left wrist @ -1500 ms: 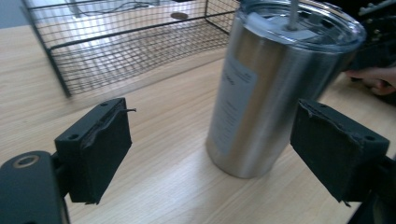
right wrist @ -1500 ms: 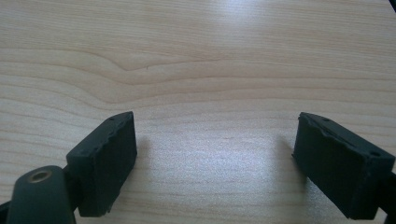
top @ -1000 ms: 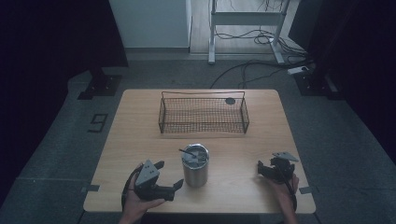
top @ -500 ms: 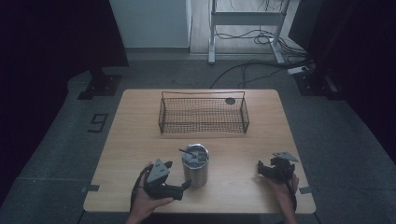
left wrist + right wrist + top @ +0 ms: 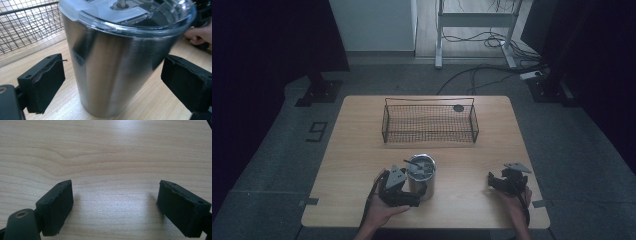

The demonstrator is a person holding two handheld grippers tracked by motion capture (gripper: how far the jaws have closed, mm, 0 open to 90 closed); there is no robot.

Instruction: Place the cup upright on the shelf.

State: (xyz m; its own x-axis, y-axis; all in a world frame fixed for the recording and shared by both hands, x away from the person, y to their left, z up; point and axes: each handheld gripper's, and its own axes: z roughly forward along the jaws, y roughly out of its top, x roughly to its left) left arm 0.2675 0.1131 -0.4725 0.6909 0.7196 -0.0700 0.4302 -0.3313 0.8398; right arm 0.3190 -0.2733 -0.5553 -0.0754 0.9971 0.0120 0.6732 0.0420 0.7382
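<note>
A steel tumbler (image 5: pixel 422 176) with a clear lid and a straw stands upright on the front middle of the wooden table (image 5: pixel 357 165). My left gripper (image 5: pixel 414 192) is level against its left side. In the left gripper view the tumbler (image 5: pixel 112 65) stands between the two black pads (image 5: pixel 45 80), with a narrow gap at each side. The jaws have just been closing around it, and the left gripper (image 5: pixel 112 85) is still open. My right gripper (image 5: pixel 492 182) rests at the front right, and in its own view the right gripper (image 5: pixel 115 205) is open over bare wood.
A black wire basket (image 5: pixel 429 122) stands across the back middle of the table, behind the tumbler. A small dark disc (image 5: pixel 458 108) lies by its far right corner. Dark floor surrounds the table, with cables and a stand at the back.
My left gripper has slid right, up to the tumbler, so its jaws now stand on either side of it. The right gripper has stayed put.
</note>
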